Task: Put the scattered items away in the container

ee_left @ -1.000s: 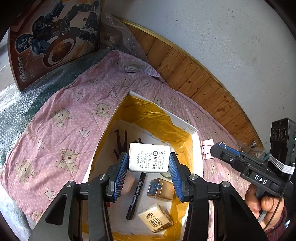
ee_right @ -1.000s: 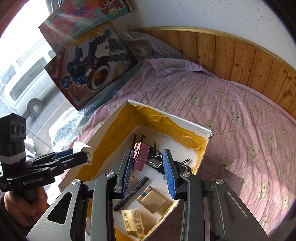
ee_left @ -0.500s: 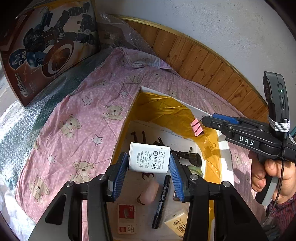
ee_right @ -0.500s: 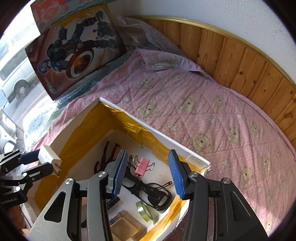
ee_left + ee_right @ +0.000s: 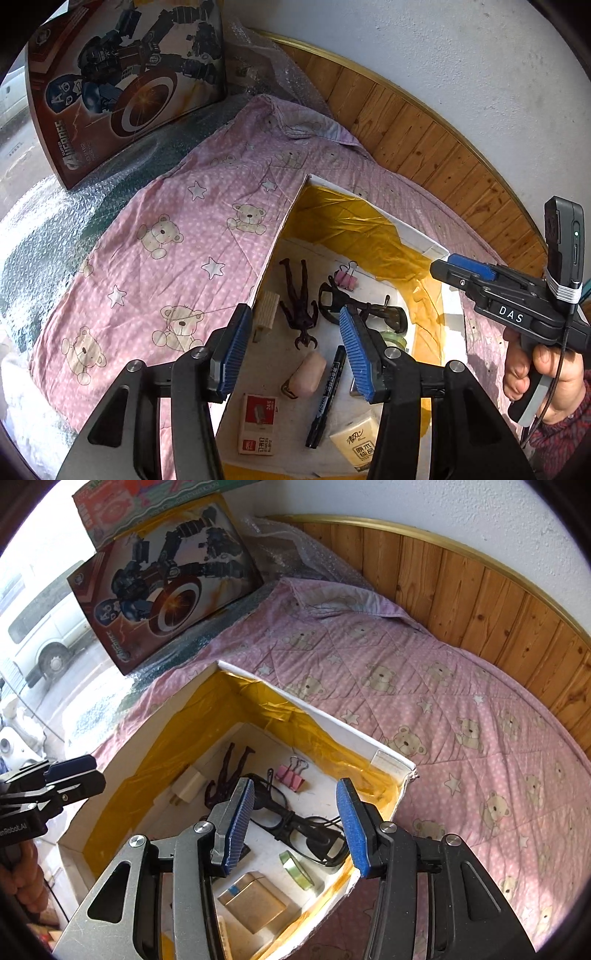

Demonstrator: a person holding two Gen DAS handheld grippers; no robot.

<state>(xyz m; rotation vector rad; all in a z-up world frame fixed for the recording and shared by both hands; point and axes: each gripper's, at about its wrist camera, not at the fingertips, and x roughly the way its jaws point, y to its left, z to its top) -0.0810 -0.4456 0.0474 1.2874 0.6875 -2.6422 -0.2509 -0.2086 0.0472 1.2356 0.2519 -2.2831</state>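
Both grippers hang over the box with nothing in them: the left gripper (image 5: 295, 349) and the right gripper (image 5: 295, 823) have their jaws spread wide. Below, the charger (image 5: 266, 314), binder clip (image 5: 290, 775), glasses (image 5: 295, 823) and marker (image 5: 327, 398) lie inside the box (image 5: 354, 738), corralled by its yellow-lined walls. On the bed quilt (image 5: 461, 709) around it I see no stray items, so tidying looks nearly finished.
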